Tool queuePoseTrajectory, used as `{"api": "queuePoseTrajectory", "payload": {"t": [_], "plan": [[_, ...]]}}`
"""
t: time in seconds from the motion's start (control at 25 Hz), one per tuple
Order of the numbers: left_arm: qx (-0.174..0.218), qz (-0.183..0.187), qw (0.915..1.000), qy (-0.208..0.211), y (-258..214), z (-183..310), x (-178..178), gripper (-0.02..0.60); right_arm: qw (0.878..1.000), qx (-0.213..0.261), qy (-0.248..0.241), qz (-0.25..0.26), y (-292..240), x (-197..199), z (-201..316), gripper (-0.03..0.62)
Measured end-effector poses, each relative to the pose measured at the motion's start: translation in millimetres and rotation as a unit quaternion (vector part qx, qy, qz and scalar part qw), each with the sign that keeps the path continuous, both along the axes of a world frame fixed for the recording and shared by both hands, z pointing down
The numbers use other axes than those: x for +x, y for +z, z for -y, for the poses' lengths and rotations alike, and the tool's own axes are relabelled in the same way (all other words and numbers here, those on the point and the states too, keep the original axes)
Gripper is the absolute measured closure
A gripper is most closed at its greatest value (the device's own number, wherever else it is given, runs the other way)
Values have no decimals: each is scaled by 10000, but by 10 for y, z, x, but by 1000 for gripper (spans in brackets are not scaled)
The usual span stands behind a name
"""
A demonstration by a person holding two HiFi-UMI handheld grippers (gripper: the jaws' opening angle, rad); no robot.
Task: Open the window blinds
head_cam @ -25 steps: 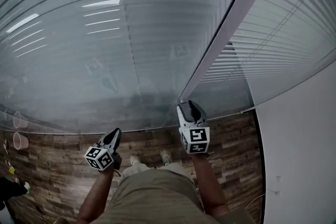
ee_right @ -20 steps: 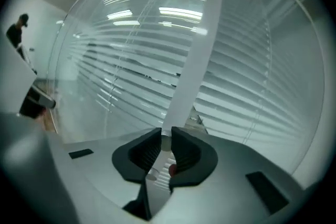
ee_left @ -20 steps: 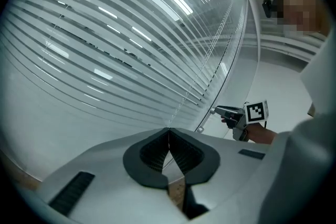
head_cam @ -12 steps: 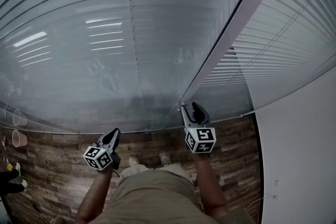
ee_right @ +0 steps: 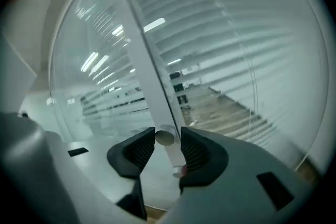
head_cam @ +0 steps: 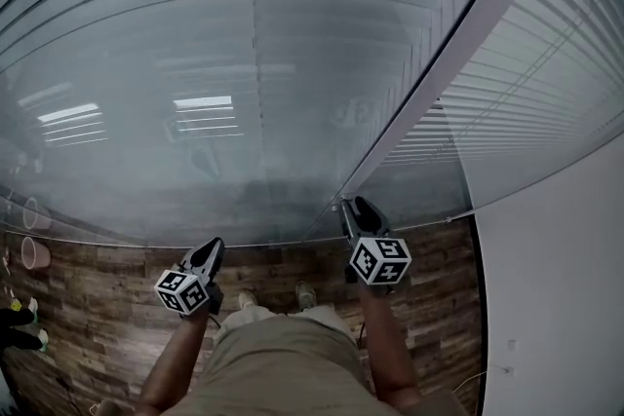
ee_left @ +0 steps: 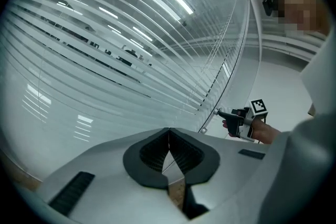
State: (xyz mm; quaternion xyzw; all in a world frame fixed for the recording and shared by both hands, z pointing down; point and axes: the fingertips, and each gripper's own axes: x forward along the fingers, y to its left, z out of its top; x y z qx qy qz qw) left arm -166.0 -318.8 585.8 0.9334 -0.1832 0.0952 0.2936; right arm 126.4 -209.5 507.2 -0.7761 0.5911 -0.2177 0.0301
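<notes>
Head view, count: two grippers, left gripper (head_cam: 211, 248) and right gripper (head_cam: 351, 208); two panels of window blinds (head_cam: 292, 34), one on either side of a single white post (head_cam: 439, 83); two pale cups (head_cam: 34, 254)
Head view, room: right gripper tips at the foot of the post; left gripper well left of the post, short of the glass; bare wooden floor (head_cam: 117, 317) below both
Head view, surroundings: plain white wall (head_cam: 556, 287) right of the post; cups far left of the post, by the floor; person's own legs between the arms
Left gripper view, count: one pair of jaws, pressed together, nothing between them
Left gripper view, room: blind slats spread left of the post, open air in front of the tips; right gripper seen at the post's foot
Right gripper view, count: one small round knob (ee_right: 164, 137) at the post's foot
Right gripper view, jaws: parted, just been opening, knob between them, a slim gap at the right pad
Right gripper view, surroundings: slats right of the post tilted enough to show wooden floor beyond
</notes>
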Motion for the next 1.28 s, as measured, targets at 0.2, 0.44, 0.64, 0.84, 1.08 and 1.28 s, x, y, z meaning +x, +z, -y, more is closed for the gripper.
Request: {"api": "queuePoseTrajectory", "payload": {"t": [0.2, 0.44, 0.64, 0.84, 1.08, 1.28], "plan": [[8, 6, 10000, 15, 11, 27, 25, 566, 9697, -806, -123, -2302, -73, -117, 89, 444], [47, -3, 10000, 14, -26, 88, 39, 566, 9991, 205, 153, 336, -62, 73, -2, 457], [40, 21, 10000, -5, -6, 130, 33, 566, 9859, -606, -178, -1551, -19, -50, 81, 441], [45, 12, 10000, -26, -20, 157, 30, 566, 9993, 169, 57, 336, -2, 9, 21, 459], [19, 31, 10000, -43, 17, 180, 9, 566, 9987, -212, 108, -451, 3, -28, 54, 470], [23, 21, 10000, -30, 35, 166, 16, 566, 9967, 315, 136, 736, 10, 58, -29, 446]]}}
